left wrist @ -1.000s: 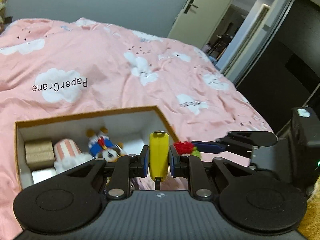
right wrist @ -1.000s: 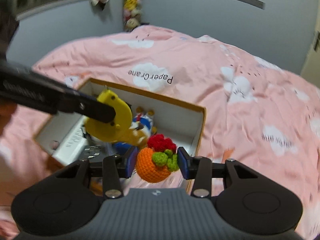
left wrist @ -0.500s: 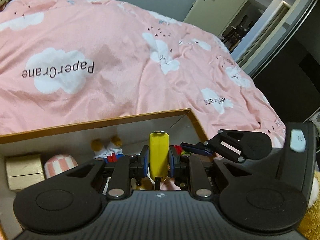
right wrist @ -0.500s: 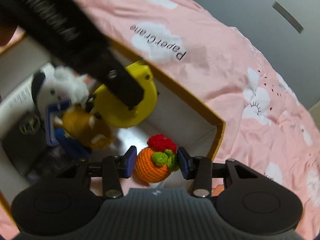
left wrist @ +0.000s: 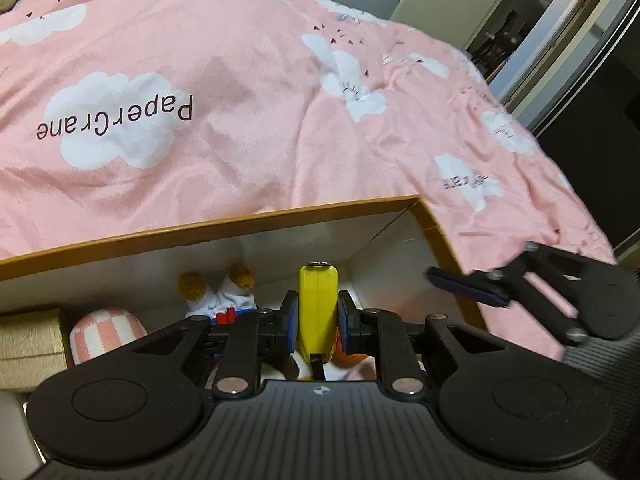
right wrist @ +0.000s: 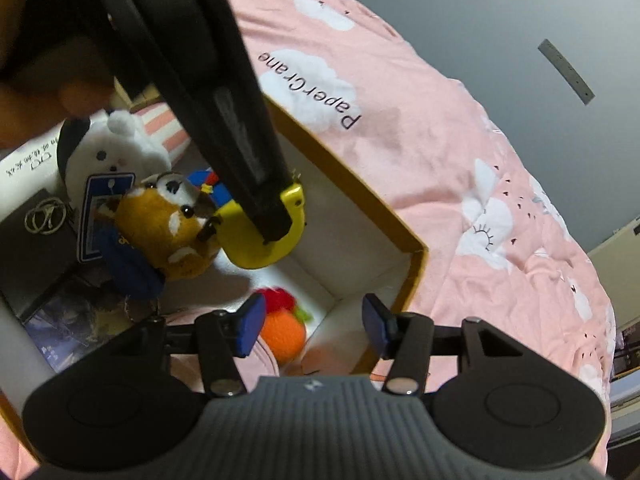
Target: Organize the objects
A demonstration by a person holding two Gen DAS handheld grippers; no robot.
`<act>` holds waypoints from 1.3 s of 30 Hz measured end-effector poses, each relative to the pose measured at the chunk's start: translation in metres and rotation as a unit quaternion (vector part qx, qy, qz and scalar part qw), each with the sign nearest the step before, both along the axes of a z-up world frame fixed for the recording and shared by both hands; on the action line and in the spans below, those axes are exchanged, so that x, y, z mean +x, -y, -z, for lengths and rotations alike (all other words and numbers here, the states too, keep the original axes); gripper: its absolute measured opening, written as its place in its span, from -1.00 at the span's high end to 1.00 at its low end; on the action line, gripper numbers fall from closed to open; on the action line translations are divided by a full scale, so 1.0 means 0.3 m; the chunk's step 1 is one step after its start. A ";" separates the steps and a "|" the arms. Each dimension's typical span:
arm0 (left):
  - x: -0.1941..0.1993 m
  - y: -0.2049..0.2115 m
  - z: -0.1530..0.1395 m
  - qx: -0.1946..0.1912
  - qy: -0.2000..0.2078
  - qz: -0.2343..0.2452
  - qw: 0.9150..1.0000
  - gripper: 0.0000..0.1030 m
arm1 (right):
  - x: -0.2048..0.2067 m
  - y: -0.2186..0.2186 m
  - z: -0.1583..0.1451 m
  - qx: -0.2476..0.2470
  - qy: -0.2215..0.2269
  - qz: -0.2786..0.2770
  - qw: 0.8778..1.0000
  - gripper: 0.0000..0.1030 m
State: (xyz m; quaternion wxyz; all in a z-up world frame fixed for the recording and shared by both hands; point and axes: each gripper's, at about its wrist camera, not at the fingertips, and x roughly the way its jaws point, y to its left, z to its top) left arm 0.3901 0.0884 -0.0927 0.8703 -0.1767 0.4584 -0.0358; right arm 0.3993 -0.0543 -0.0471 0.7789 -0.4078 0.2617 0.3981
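Observation:
My left gripper [left wrist: 318, 318] is shut on a yellow tape measure [left wrist: 317, 312], held inside an open box [left wrist: 208, 230] with an orange rim and white walls; the tape measure also shows in the right wrist view [right wrist: 260, 236]. My right gripper [right wrist: 312, 326] is open above the box's near corner. An orange crocheted fruit [right wrist: 282, 330] with a red and green top lies on the box floor below its left finger, free of the pads.
The box [right wrist: 344, 184] sits on a pink cloud-print bedspread [left wrist: 240, 92]. Inside lie a brown plush in blue clothes [right wrist: 160, 232], a white plush [right wrist: 108, 152], a pink-striped toy [left wrist: 106, 334], a gold box [left wrist: 30, 338] and dark booklets [right wrist: 60, 280].
My right gripper has opened and let go of the orange crocheted fruit, which now rests on the box floor. My left gripper has moved lower into the box with the tape measure.

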 end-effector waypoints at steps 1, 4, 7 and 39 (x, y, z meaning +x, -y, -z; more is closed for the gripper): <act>0.008 0.008 0.004 0.006 -0.001 0.001 1.000 0.58 | -0.002 0.008 -0.010 0.007 -0.003 0.003 1.000 -0.06; 0.030 0.031 0.017 0.025 -0.009 0.009 1.000 0.58 | -0.006 0.031 -0.035 0.023 -0.009 0.009 1.000 -0.07; 0.043 0.041 0.027 0.040 -0.013 0.010 0.999 0.52 | -0.008 0.044 -0.045 0.030 -0.012 0.011 0.999 -0.07; -0.579 0.123 -0.577 0.245 0.197 -0.111 0.943 -0.19 | -0.298 0.260 -0.465 0.244 -0.156 0.160 0.944 -0.76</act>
